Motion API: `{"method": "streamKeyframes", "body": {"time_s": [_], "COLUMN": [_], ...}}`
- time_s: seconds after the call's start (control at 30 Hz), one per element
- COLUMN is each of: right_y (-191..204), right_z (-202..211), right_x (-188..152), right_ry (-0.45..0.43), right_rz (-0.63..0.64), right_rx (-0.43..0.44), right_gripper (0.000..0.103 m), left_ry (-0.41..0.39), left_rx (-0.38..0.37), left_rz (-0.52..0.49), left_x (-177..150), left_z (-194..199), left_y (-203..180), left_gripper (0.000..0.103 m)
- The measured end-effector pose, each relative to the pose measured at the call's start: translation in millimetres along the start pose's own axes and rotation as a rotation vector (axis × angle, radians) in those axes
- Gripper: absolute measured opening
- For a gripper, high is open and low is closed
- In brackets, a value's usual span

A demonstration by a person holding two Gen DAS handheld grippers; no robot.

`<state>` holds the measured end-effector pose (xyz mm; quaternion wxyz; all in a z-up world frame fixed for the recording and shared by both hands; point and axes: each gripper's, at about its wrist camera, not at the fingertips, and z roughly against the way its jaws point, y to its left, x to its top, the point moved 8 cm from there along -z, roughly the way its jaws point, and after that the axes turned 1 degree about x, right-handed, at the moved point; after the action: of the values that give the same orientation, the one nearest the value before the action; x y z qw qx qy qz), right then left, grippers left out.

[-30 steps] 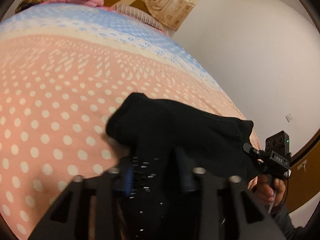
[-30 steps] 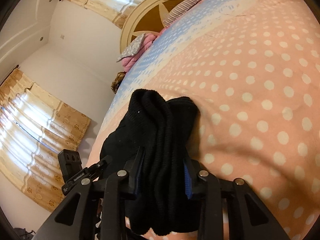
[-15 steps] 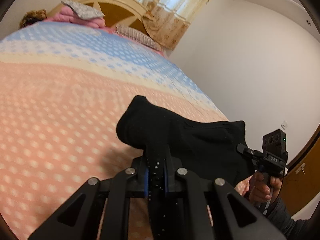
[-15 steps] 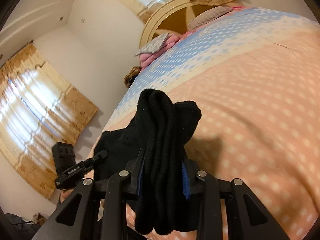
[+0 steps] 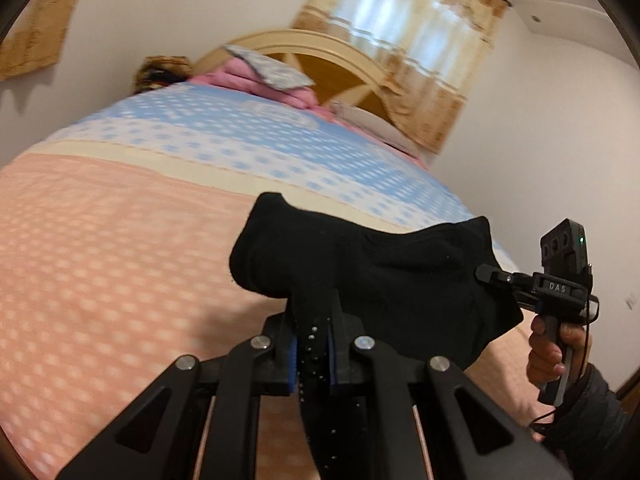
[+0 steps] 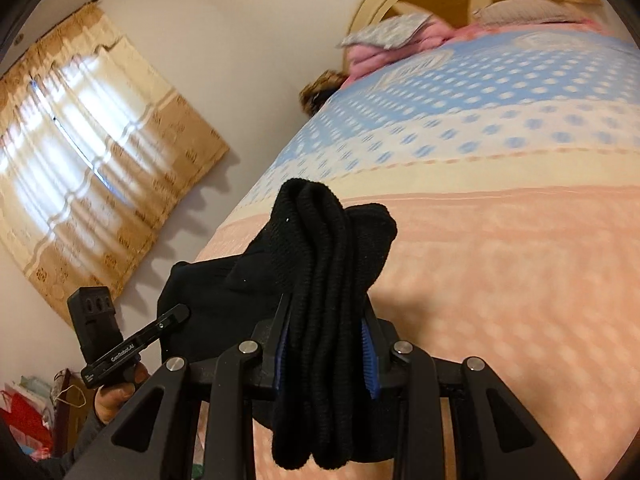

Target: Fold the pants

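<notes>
Black pants hang lifted above the pink dotted bedspread, stretched between both grippers. My left gripper is shut on a thin fold of the fabric at the bottom centre of the left wrist view. In the right wrist view my right gripper is shut on a thick ribbed bunch of the pants, which drapes over and below its blue pads. Each gripper shows at the edge of the other's view: the right gripper body held by a hand, and the left gripper body.
The bed's blue dotted band lies further up, with pink folded bedding and a grey pillow at the wooden headboard. Curtained windows and white walls surround the bed. A person's hand and dark sleeve are at the right.
Both grippers have lifted the pants up and swung toward the head of the bed. The left jaws have narrowed onto a thin fold. Headboard and windows now fill more of both views.
</notes>
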<state>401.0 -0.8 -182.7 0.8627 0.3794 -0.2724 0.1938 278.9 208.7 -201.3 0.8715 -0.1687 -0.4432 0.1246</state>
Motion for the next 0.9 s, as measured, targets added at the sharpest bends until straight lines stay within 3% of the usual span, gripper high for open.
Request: {"method": "streamKeyframes", "body": {"time_s": [0.2, 0.43, 0.6, 0.9], "right_y": [16, -7, -14, -24], "right_z": [-70, -98, -106, -114], "right_x": [4, -1, -4, -6], "right_ry": [0.087, 0.143, 0.157, 0.164], "right_rz": [0.049, 0.017, 0.019, -0.001], "right_rx": [-0.020, -0.064, -0.094, -0.125], "right_gripper": [0.030, 0.030, 0.030, 0.031], "left_ry": [0.007, 0.057, 0.058, 0.065], "left_rx": [0.082, 0.103, 0.179, 0.248], "left_rz": [0.021, 0.033, -0.043, -0.102], "left_x": [-6, -22, -29, -31], "left_z": [-3, -24, -24, -27], "left_y": [43, 70, 66, 71], "left_gripper": [0.011, 0.011, 0.020, 0.038]}}
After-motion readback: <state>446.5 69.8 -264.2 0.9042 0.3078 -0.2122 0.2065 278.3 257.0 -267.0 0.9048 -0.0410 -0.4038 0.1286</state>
